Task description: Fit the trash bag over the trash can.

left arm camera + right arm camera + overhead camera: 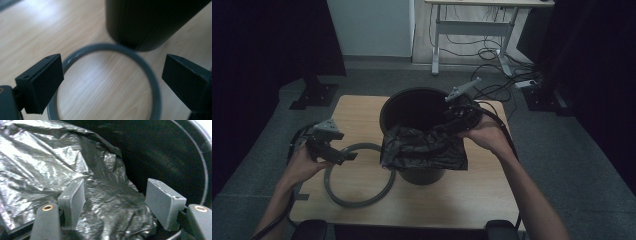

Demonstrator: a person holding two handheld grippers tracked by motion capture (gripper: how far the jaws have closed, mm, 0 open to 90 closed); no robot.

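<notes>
- The left gripper (343, 156) is held in the person's left hand (302, 165) over the left part of the wooden worktop (357, 107). Its jaws stand wide apart with nothing between them.
- In the left gripper view the two black jaws frame the grey ring (110, 48) below; the jaws are apart from it and do not touch it.
- The grey ring (357, 200) lies flat on the worktop, just left of the bin, and its right edge runs close against the bin's base. In the left gripper view the far arc of the ring meets the foot of the bin's ribbed dark wall (150, 22).
- The black bin (409, 102) stands upright near the middle of the worktop, its mouth open.
- A black plastic bag (427, 152) is draped over the near rim of the bin, part hanging down the front wall and part crumpled at the mouth.
- The right gripper (452, 125), held in the right hand (487, 135), reaches in over the right side of the bin's mouth, right at the bag.
- In the right gripper view its jaws are open wide above the crinkled, shiny bag (50, 162), with the bin's dark inner wall (165, 152) beyond; they grip nothing.
- Behind the worktop, on the grey floor (377, 80), cables (497, 55) trail beneath a white desk frame (437, 35).
</notes>
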